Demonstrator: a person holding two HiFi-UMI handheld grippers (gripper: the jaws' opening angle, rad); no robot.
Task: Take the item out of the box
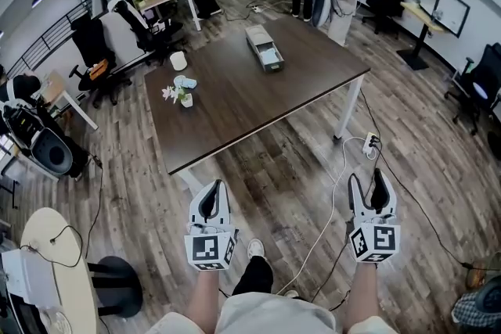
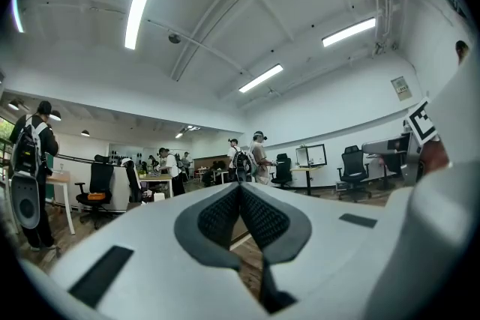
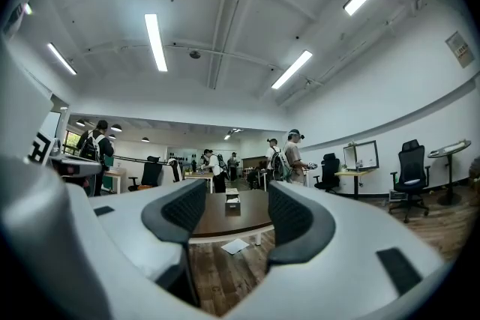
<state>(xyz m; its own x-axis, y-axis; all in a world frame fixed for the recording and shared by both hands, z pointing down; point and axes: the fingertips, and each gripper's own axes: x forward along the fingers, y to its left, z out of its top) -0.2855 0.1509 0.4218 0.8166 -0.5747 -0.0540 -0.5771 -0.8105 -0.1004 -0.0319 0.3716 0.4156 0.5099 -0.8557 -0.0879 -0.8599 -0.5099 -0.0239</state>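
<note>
A grey box (image 1: 264, 48) lies on the far side of the dark brown table (image 1: 250, 94), its near end open with something white showing inside. In the right gripper view the box (image 3: 232, 202) appears small, straight ahead between the jaws. Both grippers hang over the wooden floor, well short of the table's near edge. My left gripper (image 1: 210, 196) is shut, its pads (image 2: 225, 217) meeting with nothing held. My right gripper (image 1: 369, 187) is open and empty, its fingers (image 3: 180, 215) spread apart.
A small plant pot (image 1: 185, 98), a light blue item (image 1: 185, 82) and a white cup (image 1: 178, 60) stand at the table's left side. A white cable (image 1: 333, 203) and power strip (image 1: 369, 145) lie on the floor. Office chairs (image 1: 145, 27), desks and several people stand beyond.
</note>
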